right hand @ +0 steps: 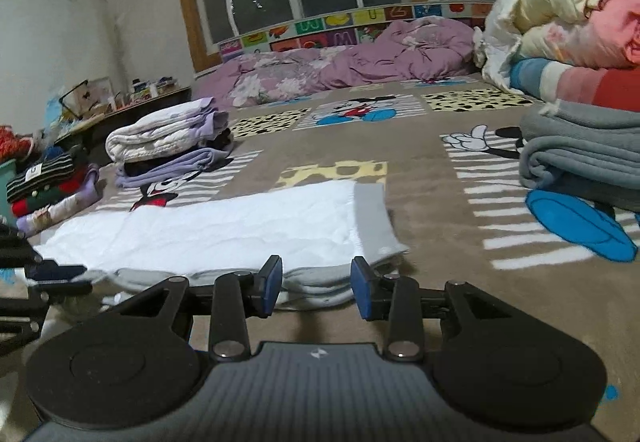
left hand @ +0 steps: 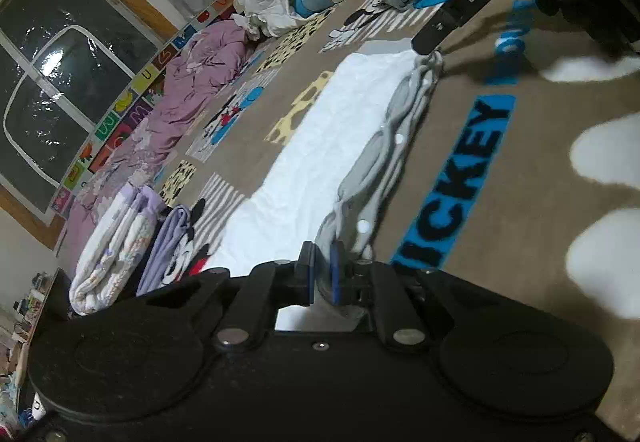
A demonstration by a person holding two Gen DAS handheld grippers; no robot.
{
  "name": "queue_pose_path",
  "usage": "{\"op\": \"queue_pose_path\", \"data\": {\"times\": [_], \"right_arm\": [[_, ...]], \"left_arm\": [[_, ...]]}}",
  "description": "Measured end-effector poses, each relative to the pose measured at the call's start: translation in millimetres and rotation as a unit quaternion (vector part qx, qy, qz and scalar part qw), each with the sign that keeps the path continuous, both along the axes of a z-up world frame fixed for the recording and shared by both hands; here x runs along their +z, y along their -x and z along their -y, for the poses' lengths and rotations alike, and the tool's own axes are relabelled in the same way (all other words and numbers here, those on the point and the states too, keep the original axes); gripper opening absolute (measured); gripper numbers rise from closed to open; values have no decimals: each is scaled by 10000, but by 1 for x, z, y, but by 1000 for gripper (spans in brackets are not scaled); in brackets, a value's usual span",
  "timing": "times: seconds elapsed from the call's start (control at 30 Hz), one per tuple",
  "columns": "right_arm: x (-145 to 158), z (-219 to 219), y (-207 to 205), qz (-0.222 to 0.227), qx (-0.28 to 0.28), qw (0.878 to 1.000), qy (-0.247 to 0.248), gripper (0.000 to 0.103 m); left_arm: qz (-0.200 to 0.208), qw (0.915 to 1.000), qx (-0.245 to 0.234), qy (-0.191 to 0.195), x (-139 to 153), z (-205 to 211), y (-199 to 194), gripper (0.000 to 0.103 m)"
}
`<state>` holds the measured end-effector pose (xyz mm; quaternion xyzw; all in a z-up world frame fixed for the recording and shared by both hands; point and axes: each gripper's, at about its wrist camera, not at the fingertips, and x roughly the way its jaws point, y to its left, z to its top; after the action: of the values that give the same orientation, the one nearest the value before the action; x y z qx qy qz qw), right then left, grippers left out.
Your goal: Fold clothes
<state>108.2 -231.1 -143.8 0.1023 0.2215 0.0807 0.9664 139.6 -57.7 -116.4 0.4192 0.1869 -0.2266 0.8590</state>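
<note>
The left gripper (left hand: pixel 322 268) has its jaws pinched on the near corner of the white quilted garment with grey trim (left hand: pixel 320 146), which lies flat on the brown cartoon-print bed blanket (left hand: pixel 500 202), probably so its long grey edge can be lifted for a fold. The right gripper (right hand: pixel 316 288) sits low at the same edge's other end, jaws narrowly apart around the bunched grey hem; whether the pads press it I cannot tell. Both point slightly downward. Beyond, 2 folded lilac and white pieces (right hand: pixel 172 146) and grey folded blankets (right hand: pixel 584 150) sit aside, clear of the work.
</note>
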Motion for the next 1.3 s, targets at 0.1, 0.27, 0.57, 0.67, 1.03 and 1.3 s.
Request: {"op": "queue_pose_path", "data": {"times": [0.1,0.27,0.57,0.67,1.03,1.3], "right_arm": [[1,4,-2,0,-154,9999,-78,42],[-2,22,-15,-95,-562,9970,-526,54],[-7,20,-26,-362,-788,9957,-323,46],[7,11,-17,96,-759,9971,-53,51],[2,-44,-39,-366,144,9981,481,51],[7,-61,-56,-196,336,9966,731,51]], "left_arm": [[-39,10000,-16,-15,-6,1,-2,6],[-39,9999,-24,-113,-15,5,-3,7],[-500,9954,-91,808,27,-23,0,40],[-461,9857,388,1571,48,-45,-12,35],[-563,9709,1305,1929,26,-46,-64,33],[-1580,9322,1707,2774,6,-38,-134,40]]}}
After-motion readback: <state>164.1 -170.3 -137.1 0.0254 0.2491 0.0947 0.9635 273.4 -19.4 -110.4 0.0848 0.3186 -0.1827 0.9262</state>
